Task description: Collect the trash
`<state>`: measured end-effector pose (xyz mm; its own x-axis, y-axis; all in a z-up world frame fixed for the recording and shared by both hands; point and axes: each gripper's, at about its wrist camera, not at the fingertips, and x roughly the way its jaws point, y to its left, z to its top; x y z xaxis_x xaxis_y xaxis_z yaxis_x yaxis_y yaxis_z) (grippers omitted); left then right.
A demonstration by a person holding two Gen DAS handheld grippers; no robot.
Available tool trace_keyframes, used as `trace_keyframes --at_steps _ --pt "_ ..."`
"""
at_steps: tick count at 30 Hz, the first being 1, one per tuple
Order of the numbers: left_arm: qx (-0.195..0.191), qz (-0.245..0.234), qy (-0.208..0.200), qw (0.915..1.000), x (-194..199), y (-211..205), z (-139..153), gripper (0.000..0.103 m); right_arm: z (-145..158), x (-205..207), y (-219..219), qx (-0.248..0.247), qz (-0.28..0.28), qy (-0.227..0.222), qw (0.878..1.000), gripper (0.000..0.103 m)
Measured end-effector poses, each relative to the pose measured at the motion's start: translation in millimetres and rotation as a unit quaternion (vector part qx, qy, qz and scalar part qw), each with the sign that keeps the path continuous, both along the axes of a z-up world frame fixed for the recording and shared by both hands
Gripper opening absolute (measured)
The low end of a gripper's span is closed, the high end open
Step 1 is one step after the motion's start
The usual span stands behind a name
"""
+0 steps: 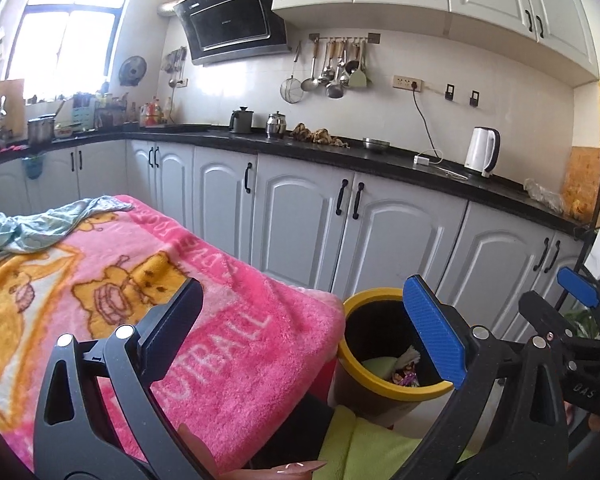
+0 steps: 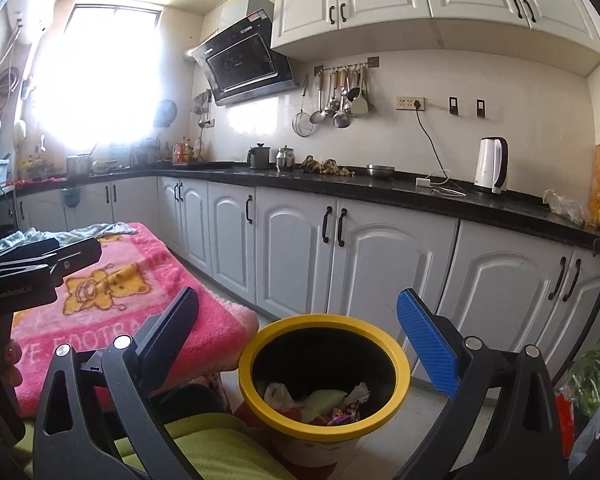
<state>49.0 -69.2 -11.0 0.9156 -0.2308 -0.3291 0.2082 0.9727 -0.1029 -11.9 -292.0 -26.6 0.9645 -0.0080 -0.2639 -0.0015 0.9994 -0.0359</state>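
Observation:
A yellow-rimmed bin (image 2: 403, 376) with a black inside stands on the floor beside the pink blanket; it holds crumpled wrappers and paper trash (image 2: 320, 402). It also shows in the left wrist view (image 1: 352, 360). My right gripper (image 2: 304, 344) is open and empty, held just above and in front of the bin's mouth. My left gripper (image 1: 300, 332) is open and empty, over the blanket's edge to the left of the bin. The right gripper's blue pad (image 1: 578, 286) shows at the right edge of the left wrist view. The left gripper's body (image 2: 40, 276) shows at the left of the right wrist view.
A pink cartoon blanket (image 1: 160, 300) covers a table at the left, with a pale blue cloth (image 1: 36, 228) on its far end. White cabinets (image 2: 292, 248) under a black counter (image 2: 380, 196) run behind, with a white kettle (image 2: 490, 164). A green bag (image 2: 596, 376) lies at the right.

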Motion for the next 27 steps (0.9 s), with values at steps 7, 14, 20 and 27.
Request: trace_keyframes --at_steps 7,14,20,27 --pt "0.01 0.014 -0.004 0.9998 -3.6 -1.6 -4.0 0.092 -2.3 -6.6 10.4 -0.016 -0.002 -0.014 1.0 0.097" --pt "0.006 0.011 -0.007 0.9999 -5.3 -0.8 -2.7 0.092 -1.3 -9.6 14.4 -0.021 0.005 -0.021 1.0 0.097" --pt "0.006 0.011 -0.008 0.9999 -5.5 -1.3 -2.5 0.092 -0.9 -8.9 12.9 -0.02 0.003 -0.017 1.0 0.097" --pt "0.005 0.012 -0.008 0.9999 -6.0 -0.7 -2.1 0.092 -0.6 -7.7 8.9 -0.017 0.002 -0.015 1.0 0.097"
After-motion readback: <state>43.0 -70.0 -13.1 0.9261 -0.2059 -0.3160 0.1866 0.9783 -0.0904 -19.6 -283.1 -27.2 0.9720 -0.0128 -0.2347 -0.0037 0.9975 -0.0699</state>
